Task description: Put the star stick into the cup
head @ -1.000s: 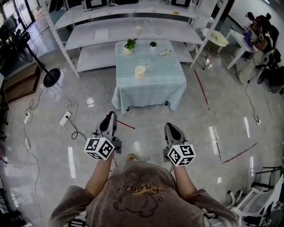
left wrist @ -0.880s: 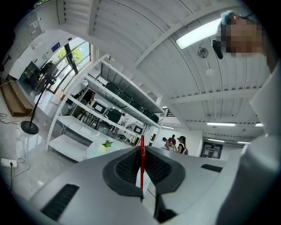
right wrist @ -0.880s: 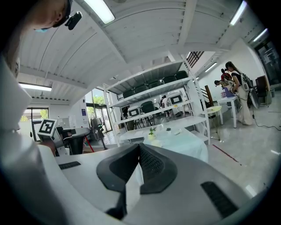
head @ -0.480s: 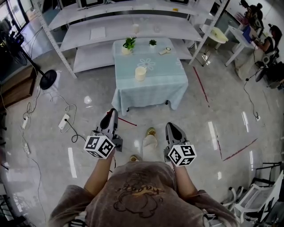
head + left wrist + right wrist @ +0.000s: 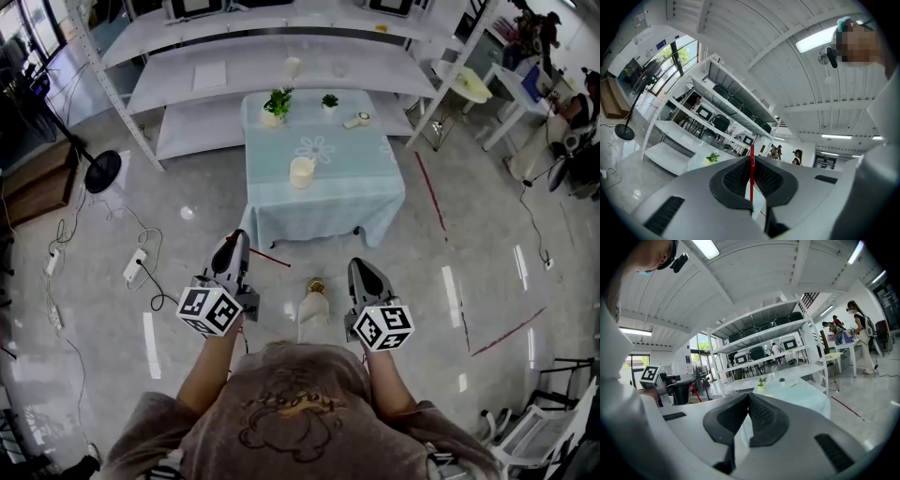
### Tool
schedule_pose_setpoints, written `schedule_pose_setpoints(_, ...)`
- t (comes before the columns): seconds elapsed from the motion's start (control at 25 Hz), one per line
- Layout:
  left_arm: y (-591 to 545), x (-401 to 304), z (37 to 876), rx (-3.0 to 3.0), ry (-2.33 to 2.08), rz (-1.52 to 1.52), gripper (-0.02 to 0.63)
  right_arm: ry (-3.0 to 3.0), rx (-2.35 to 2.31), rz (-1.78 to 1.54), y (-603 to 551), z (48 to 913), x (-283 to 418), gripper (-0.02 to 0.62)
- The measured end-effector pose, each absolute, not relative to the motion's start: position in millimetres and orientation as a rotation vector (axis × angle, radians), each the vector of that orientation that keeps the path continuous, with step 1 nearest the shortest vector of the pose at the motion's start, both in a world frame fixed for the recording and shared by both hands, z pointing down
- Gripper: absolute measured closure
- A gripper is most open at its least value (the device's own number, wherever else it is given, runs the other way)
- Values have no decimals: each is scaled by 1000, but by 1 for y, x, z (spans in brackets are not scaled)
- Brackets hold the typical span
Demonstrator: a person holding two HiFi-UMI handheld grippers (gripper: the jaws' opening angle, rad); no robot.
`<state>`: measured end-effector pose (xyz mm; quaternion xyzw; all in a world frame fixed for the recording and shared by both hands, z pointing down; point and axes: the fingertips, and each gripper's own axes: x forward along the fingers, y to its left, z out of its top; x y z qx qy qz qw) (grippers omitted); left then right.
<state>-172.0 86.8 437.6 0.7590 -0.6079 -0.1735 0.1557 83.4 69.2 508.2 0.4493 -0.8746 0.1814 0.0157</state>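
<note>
A thin red star stick (image 5: 751, 171) is clamped between the pads of my left gripper (image 5: 751, 161); its star end is not visible. In the head view the stick (image 5: 266, 258) juts to the right from the left gripper (image 5: 232, 246), which is held level over the floor. The cream cup (image 5: 302, 172) stands upright near the front of a table (image 5: 375, 202) with a light blue cloth, well ahead of both grippers. My right gripper (image 5: 362, 271) is shut with nothing in it, its pads meeting at the tip (image 5: 748, 399).
Two small potted plants (image 5: 277, 103) and a white object (image 5: 356, 120) sit at the table's far end. White shelving (image 5: 234, 70) stands behind it. A fan stand (image 5: 103, 172), power strips and cables (image 5: 136, 267) lie on the floor at left. The person's foot (image 5: 313, 302) is between the grippers.
The person has walked forward, so the table and cup are nearer and lower in the head view. A foot has stepped out between the grippers. Both grippers keep their pose.
</note>
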Motion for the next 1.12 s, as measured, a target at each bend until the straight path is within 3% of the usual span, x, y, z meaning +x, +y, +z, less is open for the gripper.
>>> schedule_pose_setpoints(1.12,-169,-184,410,2089,-1939,-491,577,-2820,1181,609,-213,499,69,594)
